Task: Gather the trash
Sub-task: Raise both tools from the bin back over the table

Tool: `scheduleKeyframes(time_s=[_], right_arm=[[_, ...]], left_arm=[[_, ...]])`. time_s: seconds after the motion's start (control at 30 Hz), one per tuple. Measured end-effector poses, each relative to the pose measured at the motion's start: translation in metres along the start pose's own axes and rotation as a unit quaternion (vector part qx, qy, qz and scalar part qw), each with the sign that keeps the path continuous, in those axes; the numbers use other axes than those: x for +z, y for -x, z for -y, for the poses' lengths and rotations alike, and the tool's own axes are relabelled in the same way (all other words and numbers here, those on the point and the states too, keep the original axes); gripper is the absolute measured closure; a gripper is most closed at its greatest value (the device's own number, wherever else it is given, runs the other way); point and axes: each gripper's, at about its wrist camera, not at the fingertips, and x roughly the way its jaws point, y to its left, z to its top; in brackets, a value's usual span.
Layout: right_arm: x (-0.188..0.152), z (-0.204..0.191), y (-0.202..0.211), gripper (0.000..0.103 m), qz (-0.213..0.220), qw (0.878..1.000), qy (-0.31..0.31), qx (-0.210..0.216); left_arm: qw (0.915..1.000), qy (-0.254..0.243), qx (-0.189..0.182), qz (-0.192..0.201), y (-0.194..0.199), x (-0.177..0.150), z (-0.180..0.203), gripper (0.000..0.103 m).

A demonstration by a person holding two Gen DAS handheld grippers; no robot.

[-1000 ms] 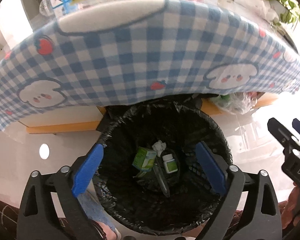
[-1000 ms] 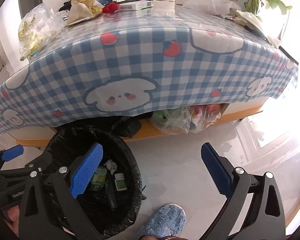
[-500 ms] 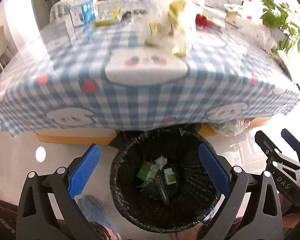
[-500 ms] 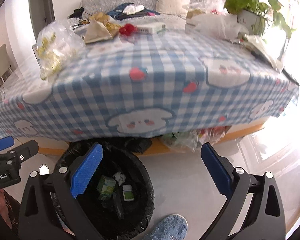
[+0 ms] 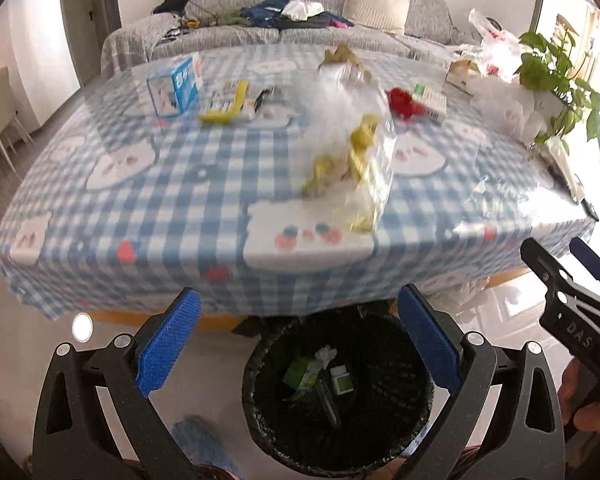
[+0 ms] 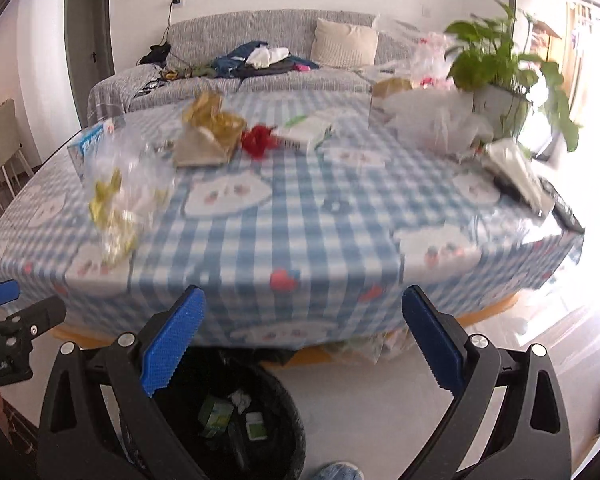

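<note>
Surface: blue-checked cloth, blurred; a clear bag with yellow scraps near the middle, a blue box far left, a red scrap and a potted plant far right.
Bin: black-lined, on the floor at the near edge — a green carton, a small bottle and crumpled paper lie inside.
Left gripper: jaws wide, empty, above the bin.
Right gripper: jaws wide — holding nothing, touching nothing.
</note>
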Motion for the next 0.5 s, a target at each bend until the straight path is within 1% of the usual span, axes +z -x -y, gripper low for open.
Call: scheduleKeyframes(time_s=[0.13, 0.27, 0.37, 0.5], right_arm=[[0.028, -0.001, -0.003, 0.008, 0.011, 1.000, 0.005, -0.010], [0.053, -0.001, -0.016, 0.008, 0.015, 1.000, 0.009, -0.011], [0.070, -0.001, -0.032, 0.008, 0.014, 1.000, 0.012, -0.010], [0.092, 0.005, -0.064, 0.008, -0.003, 1.000, 0.004, -0.014]], left_arm=[[1.0000, 0.000, -0.001, 0.002, 0.000, 0.018, 0.000, 0.006], [1.0000, 0.003, -0.001, 0.001, -0.005, 0.035, -0.002, 0.006], [1.0000, 0.004, -0.002, 0.002, -0.013, 0.049, -0.002, 0.006], [1.0000, 0.005, -0.003, 0.002, -0.024, 0.069, 0.003, 0.006]])
